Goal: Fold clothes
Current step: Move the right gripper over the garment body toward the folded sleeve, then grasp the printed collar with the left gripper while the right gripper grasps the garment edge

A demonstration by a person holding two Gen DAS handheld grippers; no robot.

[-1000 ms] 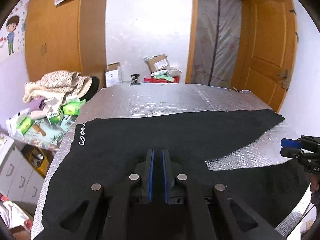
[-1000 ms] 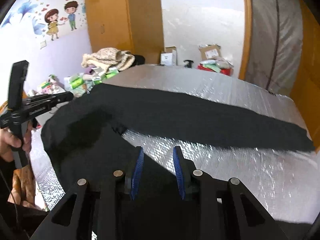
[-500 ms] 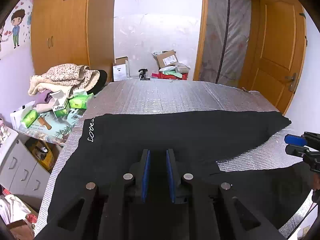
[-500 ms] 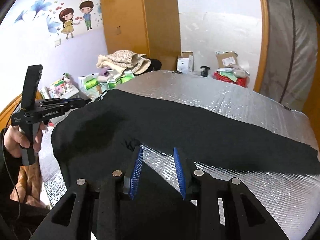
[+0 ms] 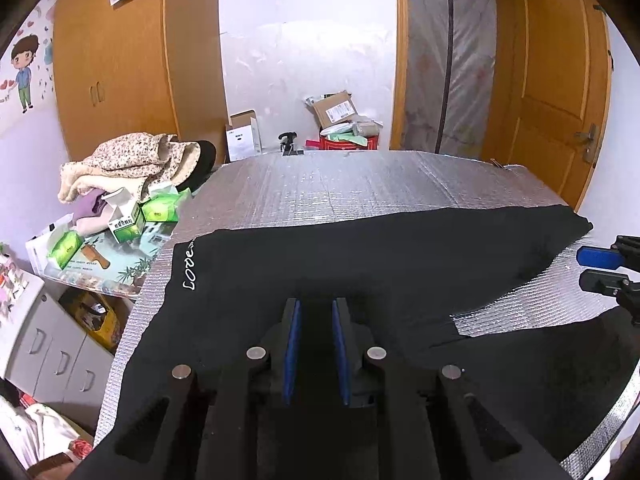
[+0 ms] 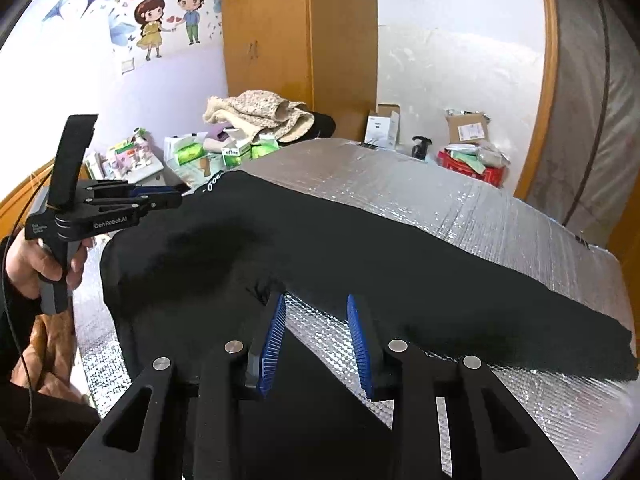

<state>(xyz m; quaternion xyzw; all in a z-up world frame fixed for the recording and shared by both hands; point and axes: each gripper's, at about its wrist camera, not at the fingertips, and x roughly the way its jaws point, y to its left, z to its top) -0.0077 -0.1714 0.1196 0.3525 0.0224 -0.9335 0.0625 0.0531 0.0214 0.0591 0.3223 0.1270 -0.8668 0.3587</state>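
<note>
Fingers of both grippers parted, gripping nothing.
Left gripper and right gripper hover over black trousers spread across the foil-covered tabletop.

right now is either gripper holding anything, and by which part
Nothing is held. The left gripper and the right gripper both stand open above the black trousers spread on the silver mat, with no cloth pinched between their pads.

You are working in a lived-in bedroom at home. A wooden wardrobe is standing against the wall, cartoon wall stickers are decorating it, and tissue packs and cardboard boxes are piling up around.
</note>
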